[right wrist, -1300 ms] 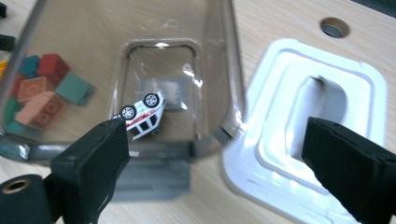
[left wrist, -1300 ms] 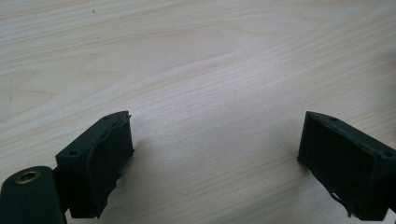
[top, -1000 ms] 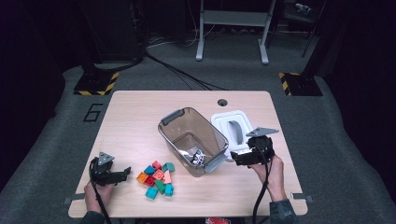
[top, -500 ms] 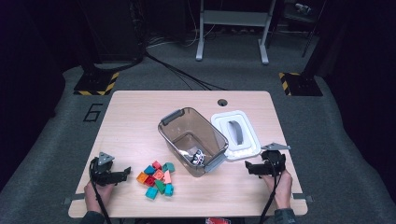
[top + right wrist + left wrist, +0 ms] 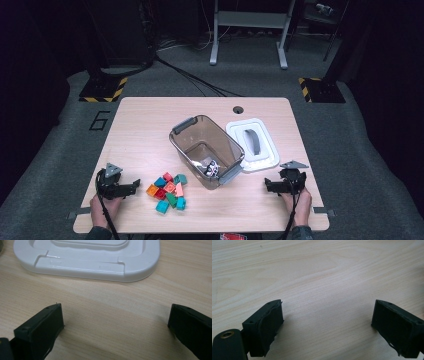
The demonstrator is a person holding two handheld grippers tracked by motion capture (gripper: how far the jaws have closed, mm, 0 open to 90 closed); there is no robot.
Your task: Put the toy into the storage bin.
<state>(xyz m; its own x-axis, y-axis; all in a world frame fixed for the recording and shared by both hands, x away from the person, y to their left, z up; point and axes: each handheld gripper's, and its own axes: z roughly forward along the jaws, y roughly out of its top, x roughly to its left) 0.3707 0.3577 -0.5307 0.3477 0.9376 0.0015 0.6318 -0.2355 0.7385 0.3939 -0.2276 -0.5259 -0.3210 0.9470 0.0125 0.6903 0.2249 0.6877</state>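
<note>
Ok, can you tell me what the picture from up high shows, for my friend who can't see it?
A see-through brown bin sits open in the middle of a wooden table, with its white lid lying flat beside it. A little pile of colourful blocks lies near the left gripper, and the right gripper rests just below the lid, both empty.

Dark room, grey carpet floor (image 5: 60,145), metal stand (image 5: 248,30), floor cables (image 5: 200,80)

White lid (image 5: 252,145), translucent brown bin (image 5: 206,150), red, orange, teal blocks (image 5: 167,191), pale wood-grain table (image 5: 145,125).
</note>
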